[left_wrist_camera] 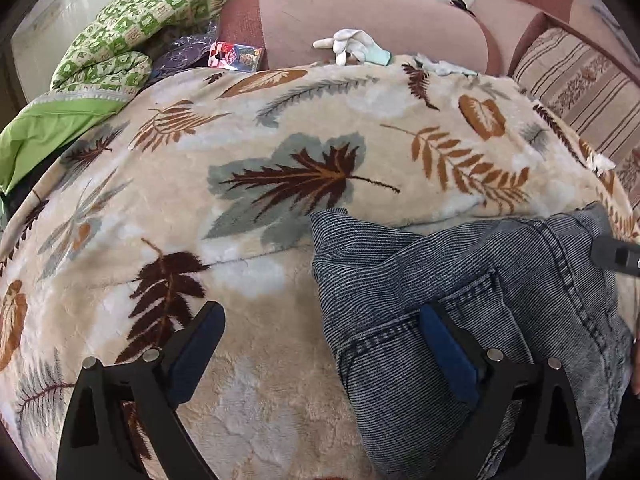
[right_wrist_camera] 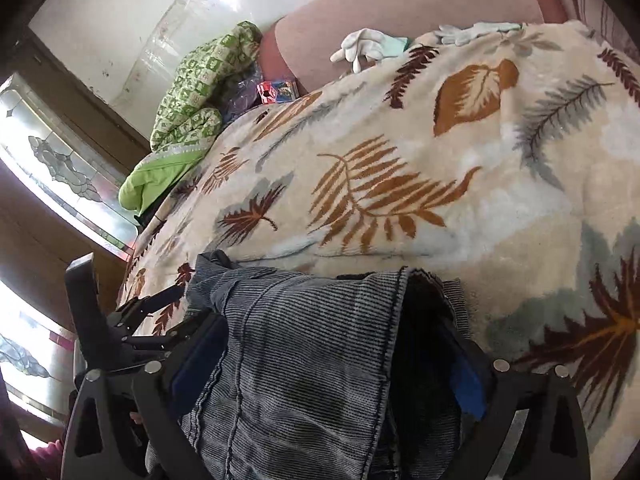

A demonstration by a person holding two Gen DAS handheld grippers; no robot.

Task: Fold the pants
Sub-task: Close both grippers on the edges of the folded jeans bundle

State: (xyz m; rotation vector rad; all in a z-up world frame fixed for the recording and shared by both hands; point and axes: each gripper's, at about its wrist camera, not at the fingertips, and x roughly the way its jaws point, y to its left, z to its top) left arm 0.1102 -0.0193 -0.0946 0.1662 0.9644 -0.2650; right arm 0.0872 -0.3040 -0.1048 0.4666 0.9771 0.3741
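Left gripper (left_wrist_camera: 322, 320) is spread wide over the leaf-print blanket (left_wrist_camera: 248, 128) — nothing pinched, one blue pad above bare blanket, the other just over the edge of the pants (left_wrist_camera: 460, 280). Those grey-blue ribbed denim pants lie bunched on the blanket's near side, a stitched seam running under the left gripper's pad. From the right wrist view, the right gripper (right_wrist_camera: 340, 364) has a thick fold of the pants (right_wrist_camera: 300, 340) filling the space between its blue pads; whether the pads are actually pressing the cloth, I cannot tell. Beyond the blanket, at its far edge, a white glove (left_wrist_camera: 352, 46) rests against the pink sofa back (left_wrist_camera: 360, 12) — and off the blanket's far left corner sits a green patterned quilt (left_wrist_camera: 132, 32).
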